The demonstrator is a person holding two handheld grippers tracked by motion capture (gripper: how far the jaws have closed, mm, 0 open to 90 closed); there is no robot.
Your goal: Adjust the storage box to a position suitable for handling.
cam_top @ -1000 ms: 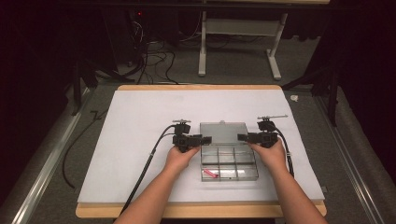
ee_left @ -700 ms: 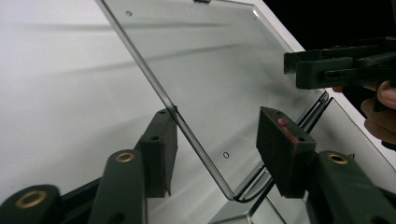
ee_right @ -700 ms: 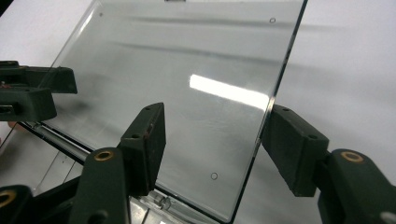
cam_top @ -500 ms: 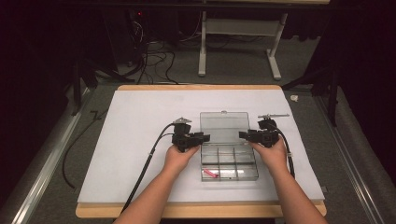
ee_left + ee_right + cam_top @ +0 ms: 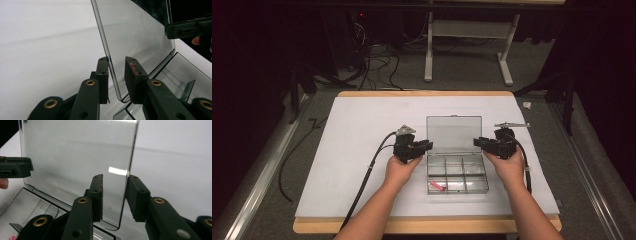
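White sheeting (image 5: pixel 362 150) is covering my wooden-edged table (image 5: pixel 422 93) on grey carpet (image 5: pixel 472 75); my left gripper (image 5: pixel 116 75) and right gripper (image 5: pixel 113 192) have been closing around the clear plastic box's raised lid (image 5: pixel 454 133), gaps remaining.

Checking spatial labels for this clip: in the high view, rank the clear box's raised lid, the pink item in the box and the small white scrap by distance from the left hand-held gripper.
1. Raised lid, just right of the left hand-held gripper.
2. Pink item, front-left compartment, toward the person.
3. White scrap, off the mat's far right corner.
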